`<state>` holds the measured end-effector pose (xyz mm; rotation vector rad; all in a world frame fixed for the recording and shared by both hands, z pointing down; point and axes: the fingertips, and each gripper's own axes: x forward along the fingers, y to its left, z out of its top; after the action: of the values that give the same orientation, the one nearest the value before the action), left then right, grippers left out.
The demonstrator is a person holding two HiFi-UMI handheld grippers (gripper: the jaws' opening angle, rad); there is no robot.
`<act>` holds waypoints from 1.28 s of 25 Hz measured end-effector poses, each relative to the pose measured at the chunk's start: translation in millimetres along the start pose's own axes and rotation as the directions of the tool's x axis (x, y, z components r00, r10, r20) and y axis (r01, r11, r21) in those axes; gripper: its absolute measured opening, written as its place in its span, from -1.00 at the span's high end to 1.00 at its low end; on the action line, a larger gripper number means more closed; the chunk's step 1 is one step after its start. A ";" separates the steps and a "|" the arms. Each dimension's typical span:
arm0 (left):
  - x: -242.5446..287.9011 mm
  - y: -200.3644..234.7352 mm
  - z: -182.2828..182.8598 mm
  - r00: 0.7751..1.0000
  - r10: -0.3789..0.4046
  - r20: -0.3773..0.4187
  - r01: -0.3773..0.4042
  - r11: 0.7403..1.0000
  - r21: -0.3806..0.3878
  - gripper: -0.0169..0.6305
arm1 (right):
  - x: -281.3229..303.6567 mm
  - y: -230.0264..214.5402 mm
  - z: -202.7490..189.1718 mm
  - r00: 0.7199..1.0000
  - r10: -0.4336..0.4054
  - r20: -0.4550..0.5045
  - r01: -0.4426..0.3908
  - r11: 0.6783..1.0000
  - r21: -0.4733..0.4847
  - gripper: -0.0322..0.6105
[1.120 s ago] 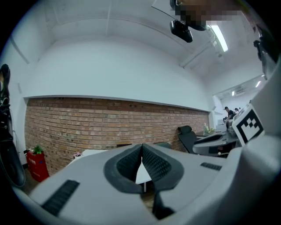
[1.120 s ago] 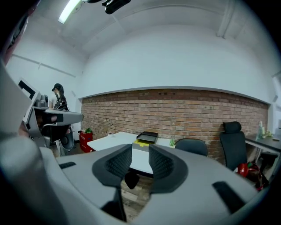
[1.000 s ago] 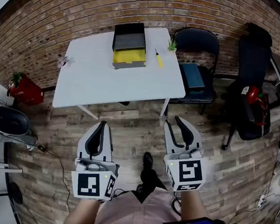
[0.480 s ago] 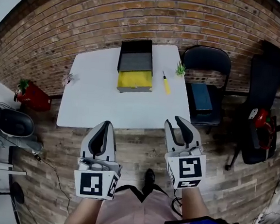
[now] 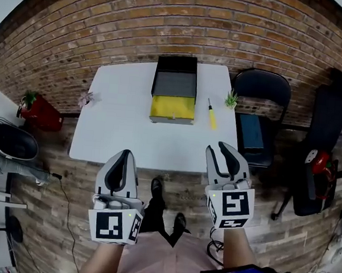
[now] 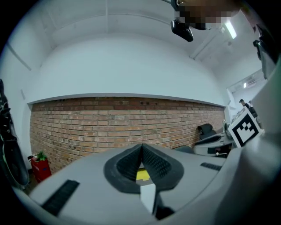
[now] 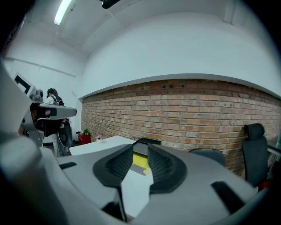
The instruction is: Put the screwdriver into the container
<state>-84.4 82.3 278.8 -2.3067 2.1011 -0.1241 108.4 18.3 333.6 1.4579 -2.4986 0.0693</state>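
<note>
one yellow-handled screwdriver [image 5: 211, 113] lies on the white desk [image 5: 118, 128], just right of the one black-and-yellow container [image 5: 174, 89], not touching it. two claws near the desk's front edge: left claw [image 5: 125, 154] jaws together, empty; right claw [image 5: 214, 147] jaws apart, just narrowed slightly, nothing between.

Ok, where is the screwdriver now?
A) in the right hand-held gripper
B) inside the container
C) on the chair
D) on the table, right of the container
D: the screwdriver lies on the table, right of the container, apart from it.
</note>
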 end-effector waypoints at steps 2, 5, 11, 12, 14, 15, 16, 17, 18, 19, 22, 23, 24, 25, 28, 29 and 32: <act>12.4 9.1 -4.8 1.000 0.001 -0.002 -0.001 1.000 -0.011 0.91 | 13.4 -2.9 -1.4 1.000 -0.010 -0.012 0.010 1.000 -0.007 0.56; 35.6 25.2 -12.4 1.000 -0.002 -0.007 0.002 1.000 -0.024 0.91 | 36.6 -8.8 -2.5 0.999 -0.030 -0.031 0.030 0.999 -0.013 0.56; 93.9 60.8 -25.1 1.000 -0.025 -0.013 0.024 0.999 -0.042 0.91 | 92.6 -24.6 0.1 0.995 -0.077 -0.061 0.076 0.997 -0.027 0.55; 104.3 67.8 -25.1 1.000 -0.029 -0.010 0.029 0.999 -0.043 0.91 | 101.9 -27.3 2.2 0.994 -0.087 -0.064 0.085 0.996 -0.028 0.55; 124.8 82.3 -21.9 0.999 -0.039 -0.002 0.039 0.998 -0.045 0.91 | 119.8 -32.0 10.0 0.992 -0.109 -0.065 0.107 0.994 -0.033 0.54; 134.8 89.2 -19.1 0.999 -0.046 0.005 0.046 0.998 -0.046 0.91 | 128.0 -34.4 15.2 0.991 -0.121 -0.063 0.119 0.992 -0.036 0.54; 144.3 95.5 -16.2 0.998 -0.053 0.014 0.054 0.997 -0.047 0.91 | 135.6 -37.1 20.6 0.989 -0.135 -0.061 0.133 0.990 -0.040 0.54; 153.3 101.4 -13.3 0.998 -0.061 0.023 0.062 0.997 -0.048 0.91 | 142.5 -40.0 25.7 0.987 -0.149 -0.058 0.147 0.988 -0.043 0.54; 162.0 107.0 -10.4 0.997 -0.068 0.033 0.069 0.996 -0.049 0.91 | 148.9 -42.9 30.5 0.985 -0.164 -0.055 0.162 0.986 -0.046 0.54; 170.3 112.2 -7.6 0.996 -0.075 0.043 0.077 0.996 -0.050 0.91 | 154.7 -45.7 34.8 0.982 -0.179 -0.052 0.177 0.983 -0.050 0.54; 191.5 124.6 -0.7 0.993 -0.099 0.065 0.102 0.993 -0.051 0.91 | 168.4 -50.9 44.5 0.975 -0.217 -0.046 0.214 0.975 -0.056 0.54; 197.3 127.5 0.6 0.992 -0.107 0.070 0.111 0.993 -0.051 0.91 | 171.7 -51.8 46.4 0.973 -0.227 -0.045 0.224 0.973 -0.058 0.54; 202.6 129.6 1.4 0.991 -0.115 0.075 0.119 0.991 -0.052 0.91 | 174.6 -52.7 47.5 0.971 -0.236 -0.046 0.233 0.970 -0.061 0.54; 207.5 131.2 2.0 0.989 -0.123 0.079 0.127 0.990 -0.053 0.91 | 177.2 -53.7 48.1 0.969 -0.244 -0.047 0.241 0.968 -0.064 0.54; 220.8 133.2 2.7 0.986 -0.143 0.086 0.148 0.987 -0.057 0.91 | 185.1 -57.2 48.3 0.964 -0.261 -0.054 0.257 0.964 -0.072 0.54; 225.0 132.6 2.0 0.985 -0.149 0.084 0.154 0.986 -0.057 0.91 | 187.3 -58.8 47.8 0.963 -0.264 -0.059 0.260 0.963 -0.074 0.54; 237.1 127.2 -1.6 0.983 -0.170 0.070 0.175 0.983 -0.060 0.91 | 193.1 -65.0 43.2 0.961 -0.266 -0.078 0.260 0.963 -0.075 0.53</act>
<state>-189.1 -165.4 282.7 -2.4923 1.9014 0.0170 65.7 -185.5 331.9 1.7071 -2.1966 0.0044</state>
